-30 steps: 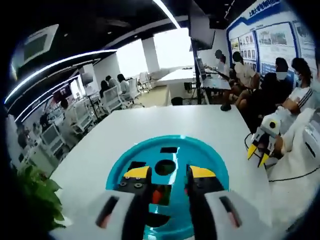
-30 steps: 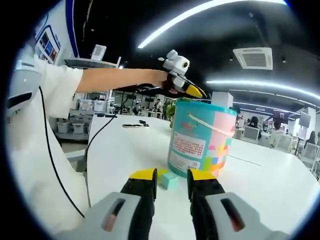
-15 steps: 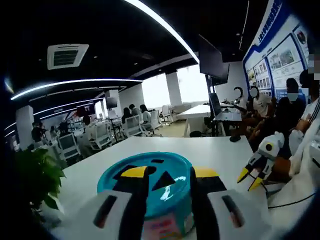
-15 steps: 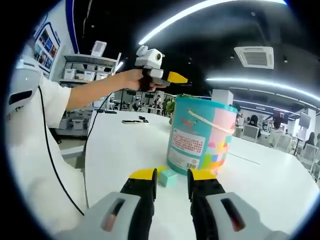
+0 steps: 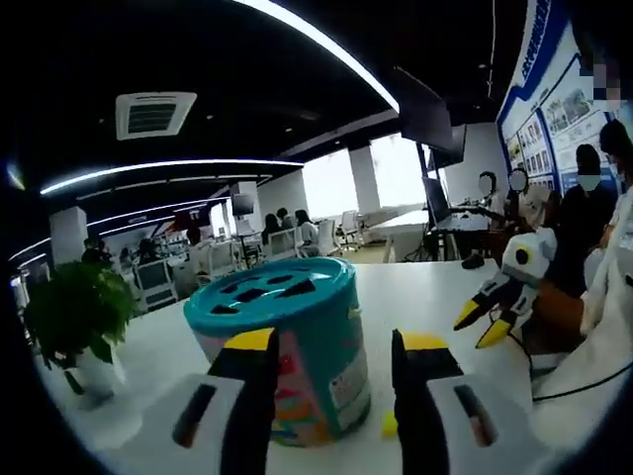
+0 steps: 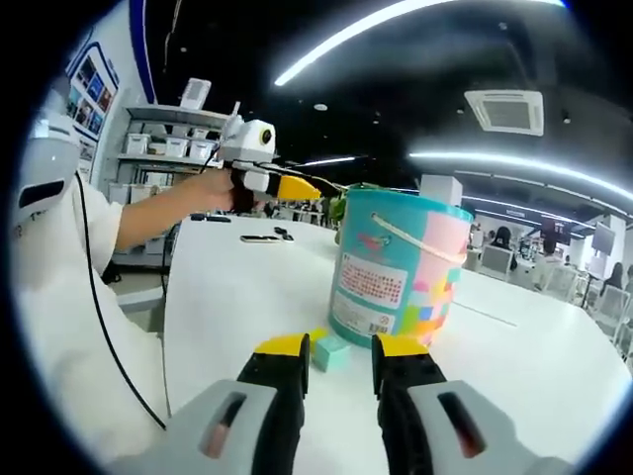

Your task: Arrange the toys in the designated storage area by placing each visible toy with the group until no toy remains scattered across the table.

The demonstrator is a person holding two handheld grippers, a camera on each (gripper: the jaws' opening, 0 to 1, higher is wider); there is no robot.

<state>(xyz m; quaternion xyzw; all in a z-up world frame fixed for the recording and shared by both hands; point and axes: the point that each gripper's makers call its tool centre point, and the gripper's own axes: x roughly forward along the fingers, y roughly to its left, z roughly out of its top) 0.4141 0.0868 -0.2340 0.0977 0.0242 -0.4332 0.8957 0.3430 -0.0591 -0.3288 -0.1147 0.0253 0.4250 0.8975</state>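
So the tall pastel bucket with the teal shape-sorter lid sits on the white table, and that's clearly where the toys go. The left gripper hangs in the air just short of it, jaws apart with nothing between them, lined up level with the lid, probably because the slots on top are the way in. The right gripper is down low by the table, jaws spread and empty too, aimed at a small mint-green block lying right at the bucket's base. A little yellow piece sits beside it. Those look like the leftovers.
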